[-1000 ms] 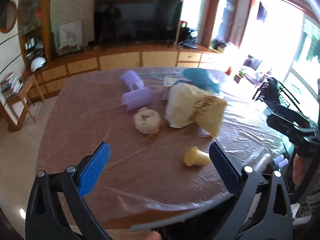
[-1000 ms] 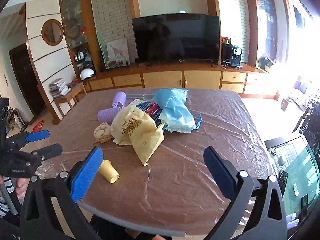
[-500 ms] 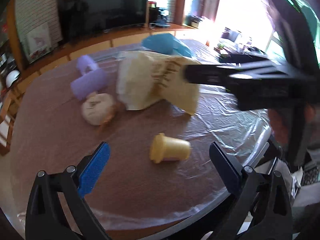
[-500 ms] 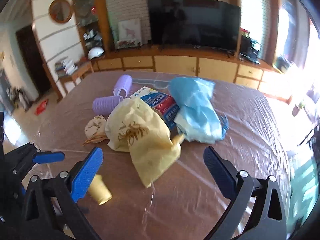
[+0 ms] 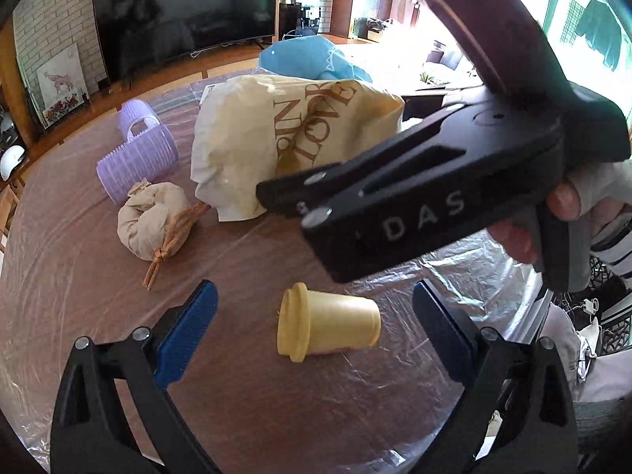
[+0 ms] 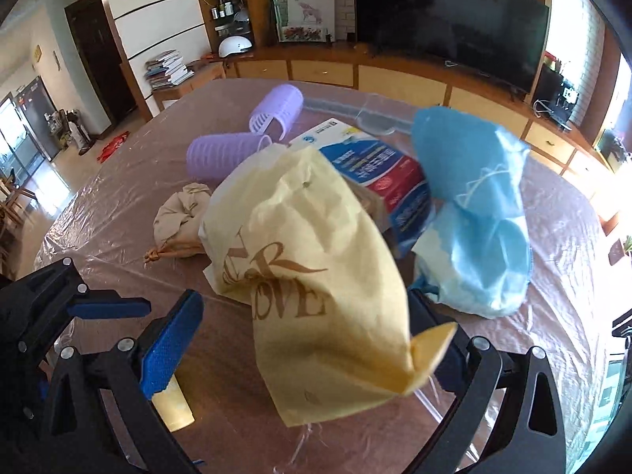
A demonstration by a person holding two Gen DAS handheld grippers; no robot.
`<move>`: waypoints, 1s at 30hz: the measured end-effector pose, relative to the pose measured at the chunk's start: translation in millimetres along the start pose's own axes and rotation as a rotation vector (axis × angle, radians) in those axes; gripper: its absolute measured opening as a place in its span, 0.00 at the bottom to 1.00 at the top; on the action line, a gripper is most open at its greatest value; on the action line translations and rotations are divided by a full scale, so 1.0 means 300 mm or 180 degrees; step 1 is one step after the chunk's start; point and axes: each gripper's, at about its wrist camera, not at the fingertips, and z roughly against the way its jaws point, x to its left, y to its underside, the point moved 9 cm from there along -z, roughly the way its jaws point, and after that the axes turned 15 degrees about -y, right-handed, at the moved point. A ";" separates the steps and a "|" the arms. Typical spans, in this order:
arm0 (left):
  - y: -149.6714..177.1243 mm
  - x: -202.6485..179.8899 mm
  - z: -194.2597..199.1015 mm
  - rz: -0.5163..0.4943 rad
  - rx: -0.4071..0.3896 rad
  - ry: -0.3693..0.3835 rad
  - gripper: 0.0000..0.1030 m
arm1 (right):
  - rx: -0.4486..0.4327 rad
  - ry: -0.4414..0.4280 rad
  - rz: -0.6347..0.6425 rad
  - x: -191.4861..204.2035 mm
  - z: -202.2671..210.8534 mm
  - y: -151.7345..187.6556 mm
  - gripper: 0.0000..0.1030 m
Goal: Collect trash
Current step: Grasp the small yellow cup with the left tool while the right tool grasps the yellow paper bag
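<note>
A small yellow cup [image 5: 328,326] on its side on the table [image 5: 71,308], wide rim to the left, right between the two blue pads of the left gripper [image 5: 316,333] — jaws spread wide, not touching it. Behind the cup, a crumpled tan paper ball [image 5: 152,221] with a twisted tail, then two purple plastic rollers [image 5: 136,162] side by side. Next to those, a big cream paper bag [image 5: 276,138] with brown letters, leaning toward the near edge. Seen from the right gripper [image 6: 302,345], also spread wide, with the bag's floppy corner hanging in front of the gap between the pads — cannot tell if a pad touches it. Under the bag, a blue and red box [image 6: 379,181], and beside it a light blue plastic bag [image 6: 474,213]. Clear plastic sheet [image 5: 474,260] over the brown tabletop. In the left view, a hand [image 5: 553,217] around the black handle of the right gripper. Far back, a large dark TV [image 6: 446,19] on a long wooden cabinet [image 6: 395,79].
</note>
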 end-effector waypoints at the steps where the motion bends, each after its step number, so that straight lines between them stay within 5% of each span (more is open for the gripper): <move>1: -0.002 0.001 -0.002 0.0003 0.0007 -0.0008 0.92 | -0.0007 -0.0027 -0.0027 0.001 -0.004 0.001 0.96; 6: 0.007 0.001 -0.013 -0.0003 0.0115 -0.0042 0.80 | -0.0121 -0.0278 -0.0275 0.015 -0.016 -0.002 0.92; 16: 0.032 0.007 0.010 0.0050 0.0116 -0.0063 0.79 | -0.0458 -0.0615 -0.0876 0.022 0.038 0.017 0.84; 22: 0.026 0.005 0.016 0.0114 0.0115 -0.0056 0.79 | -0.0573 -0.1166 -0.1478 0.059 0.059 0.041 0.84; 25: 0.029 -0.016 0.016 0.0108 0.0128 0.0023 0.66 | -0.0456 -0.0890 -0.1292 0.061 0.041 0.047 0.84; 30: 0.037 -0.036 0.030 0.0053 0.0106 -0.0013 0.66 | -0.0365 -0.0814 -0.1294 0.054 -0.002 0.039 0.84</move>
